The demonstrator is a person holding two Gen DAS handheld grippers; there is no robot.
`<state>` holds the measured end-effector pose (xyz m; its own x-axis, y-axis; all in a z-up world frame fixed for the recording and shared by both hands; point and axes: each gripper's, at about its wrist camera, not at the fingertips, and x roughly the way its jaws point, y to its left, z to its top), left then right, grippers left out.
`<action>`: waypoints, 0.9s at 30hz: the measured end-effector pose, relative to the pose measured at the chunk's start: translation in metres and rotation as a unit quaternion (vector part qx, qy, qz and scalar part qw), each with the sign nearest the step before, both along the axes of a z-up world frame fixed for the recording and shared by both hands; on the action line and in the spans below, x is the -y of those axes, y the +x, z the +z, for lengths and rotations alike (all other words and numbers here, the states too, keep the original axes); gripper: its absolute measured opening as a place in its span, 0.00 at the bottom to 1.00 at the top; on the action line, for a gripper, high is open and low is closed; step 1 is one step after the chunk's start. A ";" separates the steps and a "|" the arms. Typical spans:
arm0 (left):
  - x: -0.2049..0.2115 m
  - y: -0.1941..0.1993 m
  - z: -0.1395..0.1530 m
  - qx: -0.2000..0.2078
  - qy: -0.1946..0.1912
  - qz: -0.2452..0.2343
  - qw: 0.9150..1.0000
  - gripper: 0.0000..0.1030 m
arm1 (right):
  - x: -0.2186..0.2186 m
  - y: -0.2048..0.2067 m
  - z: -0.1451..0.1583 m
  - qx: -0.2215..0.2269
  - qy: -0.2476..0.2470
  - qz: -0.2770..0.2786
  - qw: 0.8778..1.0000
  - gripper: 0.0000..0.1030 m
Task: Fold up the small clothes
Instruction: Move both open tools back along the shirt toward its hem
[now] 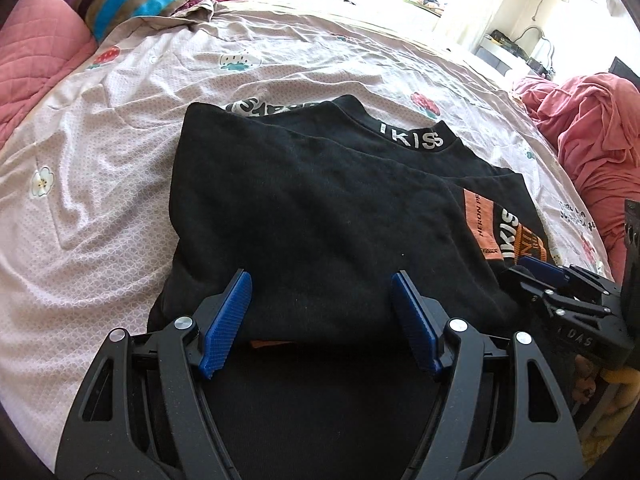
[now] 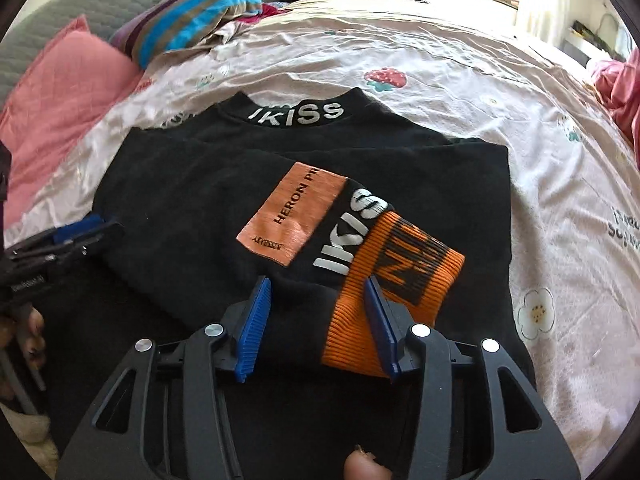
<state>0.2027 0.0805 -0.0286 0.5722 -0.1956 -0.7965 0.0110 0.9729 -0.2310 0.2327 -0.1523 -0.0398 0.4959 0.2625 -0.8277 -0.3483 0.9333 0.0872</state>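
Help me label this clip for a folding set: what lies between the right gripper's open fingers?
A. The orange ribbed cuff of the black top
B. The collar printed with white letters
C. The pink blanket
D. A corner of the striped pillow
A: in the right wrist view the right gripper stands open over the orange ribbed cuff of the black top, while the lettered collar lies far beyond it.

A bed with a wrinkled pale strawberry-print sheet carries a folded black sweatshirt at the near middle, a striped pillow far left and crumpled pink cloth at right.
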 end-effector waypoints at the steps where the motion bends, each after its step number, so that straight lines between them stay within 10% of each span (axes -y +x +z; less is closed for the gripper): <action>1: 0.000 0.000 0.000 0.000 -0.001 0.000 1.000 0.63 | 0.000 -0.001 0.000 0.001 0.001 -0.001 1.000 0.46; 27: 0.003 -0.018 0.024 0.047 -0.005 0.002 0.999 0.82 | 0.037 -0.028 0.040 0.058 0.074 -0.042 0.995 0.94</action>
<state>0.1844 0.0779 -0.0050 0.6447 -0.2008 -0.7376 0.0289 0.9706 -0.2389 0.2050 -0.1893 0.0007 0.6106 0.3309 -0.7195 -0.2855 0.9394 0.1898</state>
